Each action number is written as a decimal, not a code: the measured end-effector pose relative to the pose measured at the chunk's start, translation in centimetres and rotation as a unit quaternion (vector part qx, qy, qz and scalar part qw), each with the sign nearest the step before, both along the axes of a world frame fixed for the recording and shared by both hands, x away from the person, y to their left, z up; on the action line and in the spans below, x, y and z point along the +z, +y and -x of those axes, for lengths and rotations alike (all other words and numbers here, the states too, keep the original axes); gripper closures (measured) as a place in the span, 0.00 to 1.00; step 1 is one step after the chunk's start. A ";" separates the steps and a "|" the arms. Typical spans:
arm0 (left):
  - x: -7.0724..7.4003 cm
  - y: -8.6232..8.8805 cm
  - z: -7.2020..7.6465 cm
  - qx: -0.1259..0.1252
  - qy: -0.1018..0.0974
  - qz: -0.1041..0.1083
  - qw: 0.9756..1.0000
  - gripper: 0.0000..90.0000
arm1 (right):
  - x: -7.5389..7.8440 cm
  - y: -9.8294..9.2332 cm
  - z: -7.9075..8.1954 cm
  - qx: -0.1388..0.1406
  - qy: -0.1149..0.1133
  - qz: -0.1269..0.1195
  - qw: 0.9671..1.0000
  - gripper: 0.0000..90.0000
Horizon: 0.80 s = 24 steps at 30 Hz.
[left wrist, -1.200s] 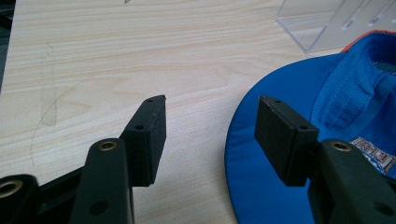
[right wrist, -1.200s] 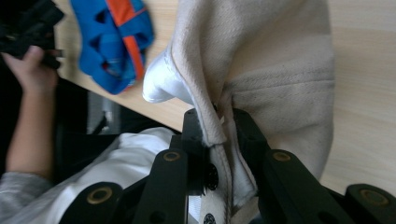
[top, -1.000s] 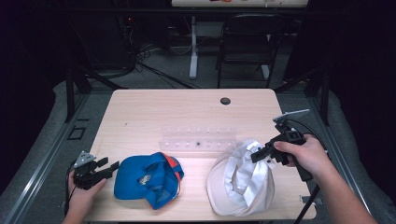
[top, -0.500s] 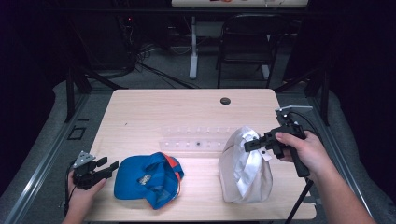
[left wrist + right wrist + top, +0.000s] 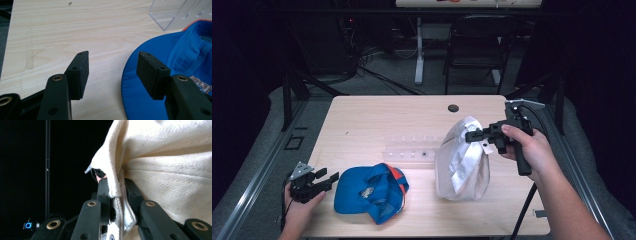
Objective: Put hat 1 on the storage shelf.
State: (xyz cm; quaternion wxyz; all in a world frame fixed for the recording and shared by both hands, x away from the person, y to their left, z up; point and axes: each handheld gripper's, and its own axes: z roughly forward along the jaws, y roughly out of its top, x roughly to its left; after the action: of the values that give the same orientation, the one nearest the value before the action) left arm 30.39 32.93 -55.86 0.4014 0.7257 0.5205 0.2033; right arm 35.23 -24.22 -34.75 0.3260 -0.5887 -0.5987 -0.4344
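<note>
White cap (image 5: 461, 160): since last second hoisted from flat heap to upright drape, lower edge on desk (image 5: 377, 120). Right gripper (image 5: 473, 135): jaws pinching cap edge. Left gripper (image 5: 324, 180): unmoved, jaws spread beside blue cap (image 5: 369, 192). Likely relocation underway.

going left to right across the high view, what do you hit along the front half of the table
left gripper → blue cap → clear plastic rack → white cap → right gripper, shut on the white cap's edge
</note>
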 end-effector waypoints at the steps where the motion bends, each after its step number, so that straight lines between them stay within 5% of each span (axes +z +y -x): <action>1: 0.0 0.0 0.0 0.000 -0.001 0.000 1.000 0.49 | 0.3 0.3 -0.1 -0.002 -0.001 -0.001 1.000 0.86; 9: 0.1 0.1 0.0 0.001 -0.006 0.003 1.000 0.49 | 2.5 2.5 -1.7 -0.014 -0.017 -0.017 1.000 0.86; 24: 0.2 0.1 0.0 -0.001 -0.005 0.002 1.000 0.49 | 4.0 7.5 -5.5 -0.027 -0.022 -0.019 0.999 0.86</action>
State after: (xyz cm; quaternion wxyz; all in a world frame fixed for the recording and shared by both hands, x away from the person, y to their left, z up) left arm 30.43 32.99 -55.70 0.4059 0.7241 0.5183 0.2055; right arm 40.77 -16.68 -30.76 0.3123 -0.5888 -0.5815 -0.4666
